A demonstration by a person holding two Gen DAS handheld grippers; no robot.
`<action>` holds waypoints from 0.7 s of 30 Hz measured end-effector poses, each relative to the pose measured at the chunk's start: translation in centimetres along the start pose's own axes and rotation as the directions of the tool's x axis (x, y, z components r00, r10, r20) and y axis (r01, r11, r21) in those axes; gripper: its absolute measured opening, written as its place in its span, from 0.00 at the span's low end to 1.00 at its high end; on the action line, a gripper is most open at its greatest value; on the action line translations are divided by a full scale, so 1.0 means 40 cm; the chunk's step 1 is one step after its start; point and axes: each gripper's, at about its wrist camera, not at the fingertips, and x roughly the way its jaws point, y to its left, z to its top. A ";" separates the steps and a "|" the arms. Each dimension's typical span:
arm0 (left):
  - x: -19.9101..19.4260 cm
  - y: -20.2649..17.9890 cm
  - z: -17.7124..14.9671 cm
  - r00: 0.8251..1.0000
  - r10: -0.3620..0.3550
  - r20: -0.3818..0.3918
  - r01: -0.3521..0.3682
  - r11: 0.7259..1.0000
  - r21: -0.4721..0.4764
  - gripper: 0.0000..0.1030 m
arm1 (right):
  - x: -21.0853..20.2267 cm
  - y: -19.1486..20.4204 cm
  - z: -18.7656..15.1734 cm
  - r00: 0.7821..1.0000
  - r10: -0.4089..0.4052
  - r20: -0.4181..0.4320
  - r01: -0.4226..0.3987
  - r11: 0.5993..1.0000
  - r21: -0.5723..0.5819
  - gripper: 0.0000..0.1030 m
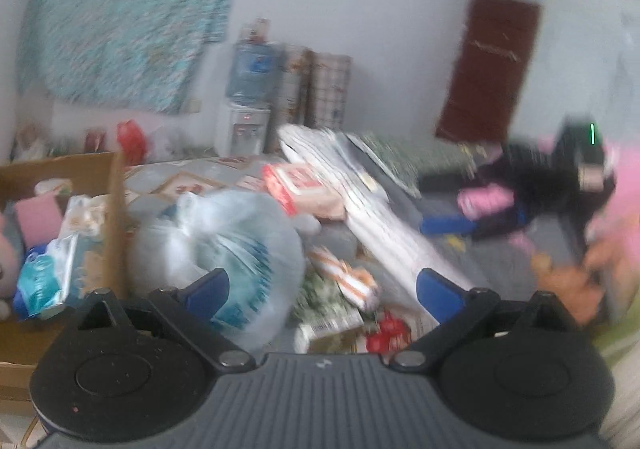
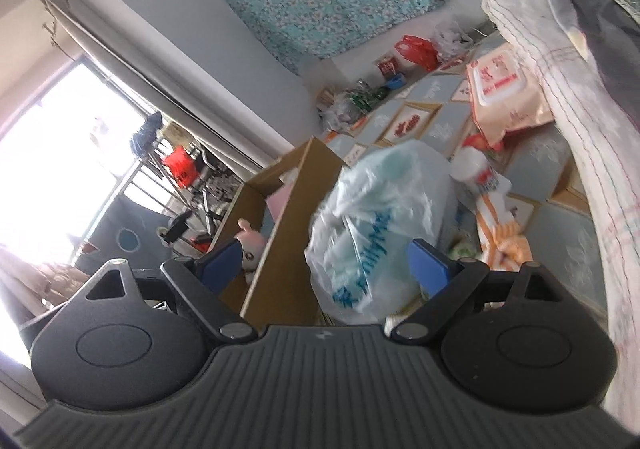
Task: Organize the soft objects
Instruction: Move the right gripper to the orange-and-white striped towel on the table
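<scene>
One cardboard box [image 1: 114, 217] is sitting on the patterned bed cover [image 2: 436, 129], and it is holding a pink plush toy [image 2: 252, 245], a pink flat item [image 1: 38, 217] and a few soft packs in blue and white wrapping [image 1: 44, 281]; the blur is hiding what exactly those packs are. Just outside the box wall, a big translucent plastic bag [image 1: 224, 245] with blue print is lying on the cover, stuffed with something pale and soft. I am holding my left gripper [image 1: 326, 287] spread wide with nothing pinched, and the bag is sitting ahead of it, bulging over the left finger [image 1: 208, 289] side; I cannot tell whether it is touching. My right gripper [image 2: 326, 269] is also standing wide apart and gripping nothing, with the same bag lying between and beyond its blue fingers [image 2: 428, 265], and the box wall is showing just left of the bag. Farther off, a pack of wet wipes [image 2: 504, 93] is resting against a rolled white quilt [image 2: 560, 89], and an orange striped cloth [image 2: 504, 237] is lying near the right finger.
</scene>
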 end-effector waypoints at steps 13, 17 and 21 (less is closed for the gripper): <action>0.118 -0.076 -0.187 0.999 -0.022 -0.033 0.026 0.988 0.153 0.98 | -0.016 -0.030 -0.220 0.985 -0.147 0.087 0.140 0.986 0.085 0.87; 0.146 -0.070 -0.199 0.999 0.027 -0.025 -0.022 0.982 0.188 0.97 | 0.031 -0.081 -0.246 0.973 -0.186 0.138 0.168 0.977 0.134 0.87; 0.188 -0.065 -0.191 0.998 0.057 -0.018 -0.052 0.978 0.201 0.97 | 0.082 -0.094 -0.225 0.955 -0.244 0.167 0.233 0.969 0.086 0.87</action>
